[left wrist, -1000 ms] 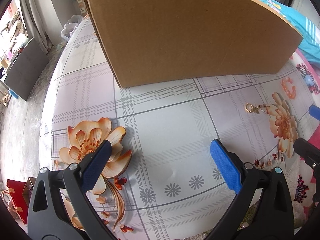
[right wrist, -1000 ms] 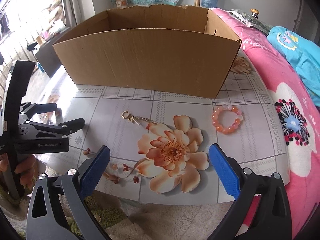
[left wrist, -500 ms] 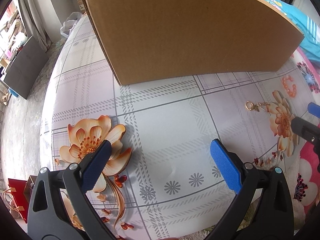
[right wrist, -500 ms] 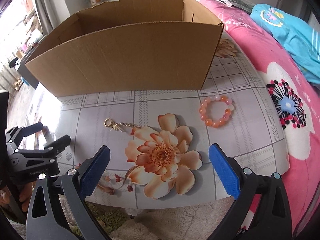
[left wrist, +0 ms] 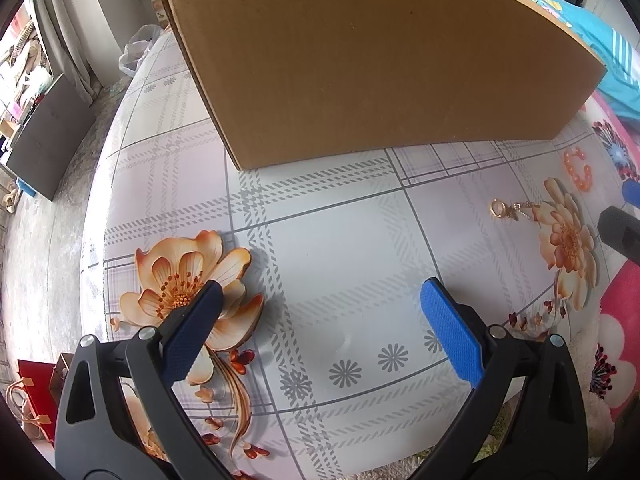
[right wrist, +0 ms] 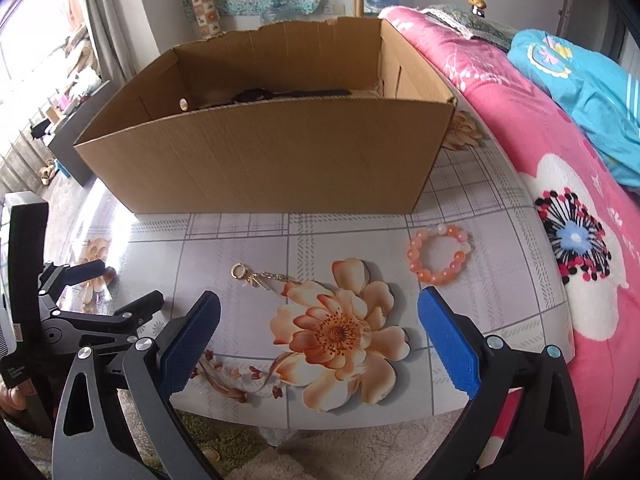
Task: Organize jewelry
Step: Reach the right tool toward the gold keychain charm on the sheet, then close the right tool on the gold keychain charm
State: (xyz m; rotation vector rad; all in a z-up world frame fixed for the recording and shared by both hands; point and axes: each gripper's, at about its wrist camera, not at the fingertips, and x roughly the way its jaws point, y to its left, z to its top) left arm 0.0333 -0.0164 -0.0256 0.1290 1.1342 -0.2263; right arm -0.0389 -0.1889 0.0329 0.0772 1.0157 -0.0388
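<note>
Left wrist view: your left gripper hangs spread wide over bare worktop, holding nothing; the gold keychain lies far right.

Right wrist view: your right gripper gapes empty. The keychain lies left-right, ring leftward, before the cardboard box; the bead bracelet lies flat to its right.

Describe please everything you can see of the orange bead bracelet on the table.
The bead bracelet is a closed ring of round, glossy beads, mostly orange and peach with a few pale, whitish ones. It lies flat on the checked tablecloth, in front of the right front corner of the cardboard box and apart from it, and beyond the printed flower. Nothing touches it except the tablecloth. The gold keychain lies well to its left. In the left wrist view it shows small near the right edge.
</note>
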